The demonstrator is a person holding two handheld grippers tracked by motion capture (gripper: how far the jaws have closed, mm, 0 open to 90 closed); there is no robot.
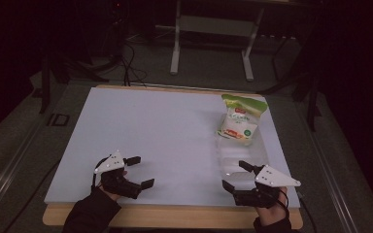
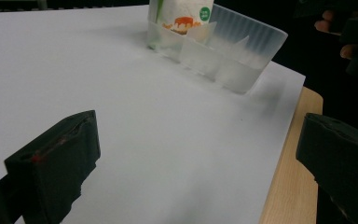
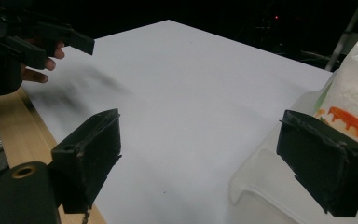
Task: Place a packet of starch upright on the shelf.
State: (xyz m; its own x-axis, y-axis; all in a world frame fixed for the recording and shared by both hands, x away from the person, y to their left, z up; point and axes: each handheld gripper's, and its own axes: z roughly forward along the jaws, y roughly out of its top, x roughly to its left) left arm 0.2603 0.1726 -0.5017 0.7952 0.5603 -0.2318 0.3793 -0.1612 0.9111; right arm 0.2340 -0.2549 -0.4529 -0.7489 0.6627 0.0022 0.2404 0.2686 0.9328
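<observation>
A: Where is the bag found, relative to the two grippers?

B: The bag (image 1: 238, 120) is seen on the person's right half of the white board (image 1: 165, 136), standing in the far end of a clear plastic tray (image 1: 243, 158). The tray's long axis is laid roughly front to back, from the near edge toward the far one. Its near end is reached just beyond the right gripper (image 1: 237, 175), so the bag is placed straight ahead of that gripper, past the empty length of tray.

A: And the left gripper?

B: The left gripper (image 1: 140, 171) is held near the front edge on the other side, well apart from tray and bag. In its own view the tray (image 2: 223, 53) is seen far off and to the right, with the bag (image 2: 182, 14) at its farther end. The right hand is judged the nearer one by a clear margin.

A: How are the jaws held?

B: Both pairs are spread wide, with nothing between them. In the right gripper view, the tray's rim (image 3: 261, 172) is seen between the jaws and the bag (image 3: 354, 93) above the right jaw.

A: How is the bag described?

B: A soft pouch, green along the top, white below, with an orange band and a small green round mark. White powder or grain may be held inside; the print is too small to be read
</observation>
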